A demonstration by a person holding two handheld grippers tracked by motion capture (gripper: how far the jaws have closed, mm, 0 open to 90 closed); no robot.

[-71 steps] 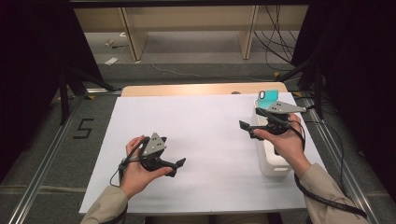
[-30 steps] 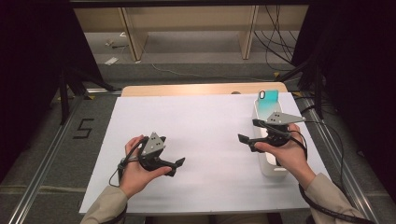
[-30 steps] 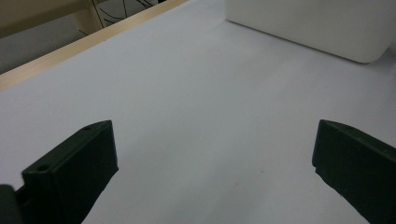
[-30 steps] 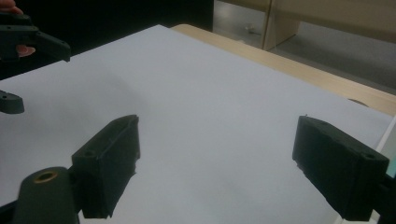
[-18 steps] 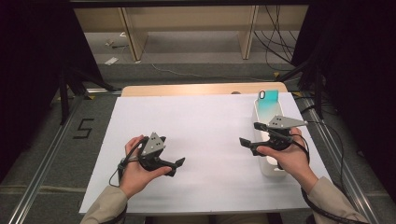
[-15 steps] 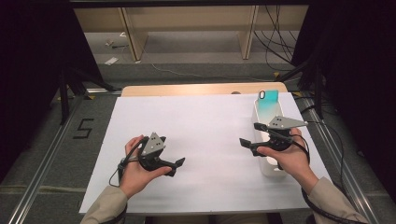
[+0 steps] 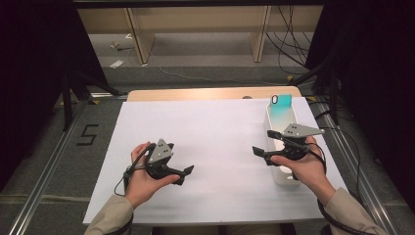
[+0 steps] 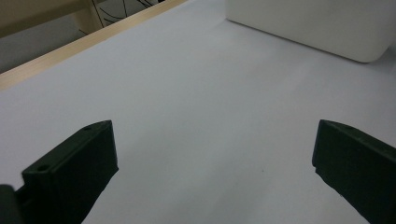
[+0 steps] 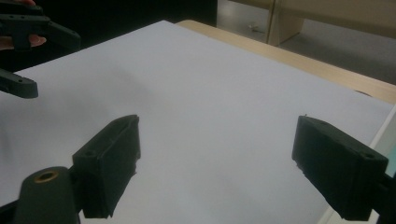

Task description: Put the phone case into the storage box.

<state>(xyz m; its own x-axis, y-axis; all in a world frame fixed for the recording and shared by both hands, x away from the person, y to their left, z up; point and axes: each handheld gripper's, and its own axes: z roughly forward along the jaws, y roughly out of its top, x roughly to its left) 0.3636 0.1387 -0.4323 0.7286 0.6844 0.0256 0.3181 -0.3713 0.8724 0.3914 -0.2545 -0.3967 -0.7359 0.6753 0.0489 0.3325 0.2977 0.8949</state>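
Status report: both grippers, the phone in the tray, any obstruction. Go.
Left gripper open, empty, low over white sheet. Right gripper open, empty, beside white tray. Teal phone lies in tray, untouched. Nothing between grippers and tray.

We see a white sheet [image 7: 215, 147] covering the pale wood tabletop [image 7: 195, 94]. Our tongs, left [image 7: 183, 175] and right [image 7: 260, 152], are black with grey plates. The tray [image 7: 284, 174] is white; the phone [image 7: 280, 111] in it fades from teal to white. Our sleeves [image 7: 110, 220] are beige.
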